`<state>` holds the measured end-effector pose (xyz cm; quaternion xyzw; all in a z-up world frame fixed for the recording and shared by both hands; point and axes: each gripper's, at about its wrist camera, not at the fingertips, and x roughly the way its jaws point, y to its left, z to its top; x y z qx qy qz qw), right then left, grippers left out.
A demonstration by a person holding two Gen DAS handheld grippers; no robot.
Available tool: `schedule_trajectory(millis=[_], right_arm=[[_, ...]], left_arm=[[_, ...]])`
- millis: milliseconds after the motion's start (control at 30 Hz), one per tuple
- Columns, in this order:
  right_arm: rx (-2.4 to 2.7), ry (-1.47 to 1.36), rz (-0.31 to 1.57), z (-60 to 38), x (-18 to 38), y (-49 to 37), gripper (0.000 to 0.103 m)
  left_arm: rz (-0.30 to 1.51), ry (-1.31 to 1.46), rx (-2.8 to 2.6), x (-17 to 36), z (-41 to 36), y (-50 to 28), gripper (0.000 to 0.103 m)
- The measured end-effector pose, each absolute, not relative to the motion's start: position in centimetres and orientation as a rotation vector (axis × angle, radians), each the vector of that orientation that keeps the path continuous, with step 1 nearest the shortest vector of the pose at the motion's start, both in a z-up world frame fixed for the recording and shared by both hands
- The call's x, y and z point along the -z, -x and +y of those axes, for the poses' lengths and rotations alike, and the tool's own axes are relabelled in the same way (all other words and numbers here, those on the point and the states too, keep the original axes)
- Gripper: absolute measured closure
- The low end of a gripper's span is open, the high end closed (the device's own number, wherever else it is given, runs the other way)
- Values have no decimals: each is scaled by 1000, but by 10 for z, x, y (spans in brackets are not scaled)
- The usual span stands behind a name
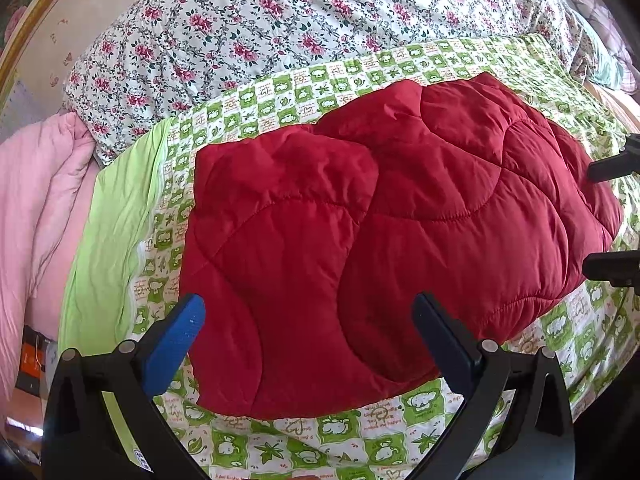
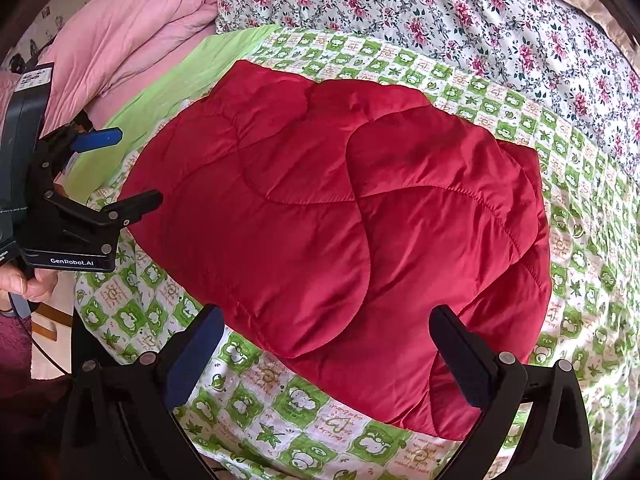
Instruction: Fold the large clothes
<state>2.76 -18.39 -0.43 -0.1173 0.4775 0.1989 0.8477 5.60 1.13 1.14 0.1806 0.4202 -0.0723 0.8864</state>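
Both grippers, left [image 1: 308, 320] and right [image 2: 326, 332], gape wide, holding nothing. Red jacket [image 1: 392, 232] lies folded on the green sheet [image 1: 360, 440].

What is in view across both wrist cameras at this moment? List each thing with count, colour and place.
quilted garment: one, red, folded into a compact bundle, lying in the middle of the patterned sheet.
patterned sheet: one, green and white checks with cartoon prints, spread under the garment.
plain green cloth: one, light green, along the sheet's left edge.
floral quilt: one, white with pink flowers, behind the sheet.
pink comforter: one, pink, bunched at far left.
left claw: black with blue pads, open, poised at the garment's near edge, holding nothing.
right claw: black with dark pads, open, poised at the garment's near edge, holding nothing.
person's hand: one, gripping the left claw's handle.
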Motion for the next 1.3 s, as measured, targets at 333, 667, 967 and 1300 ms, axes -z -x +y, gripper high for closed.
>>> schedule_trajectory(millis=[333, 667, 967, 1300], right_arm=[[-419, 251, 1002, -184, 1, -28, 0], [-420, 255, 996, -182, -4, -30, 0], [-419, 257, 994, -181, -4, -30, 0], [-418, 257, 993, -181, -4, -30, 0]], left_arm=[[866, -378, 148, -14, 11, -55, 0], [865, -378, 146, -16, 10, -55, 0], [864, -379, 145, -16, 11, -55, 0], [861, -379, 148, -18, 10, -57, 0]])
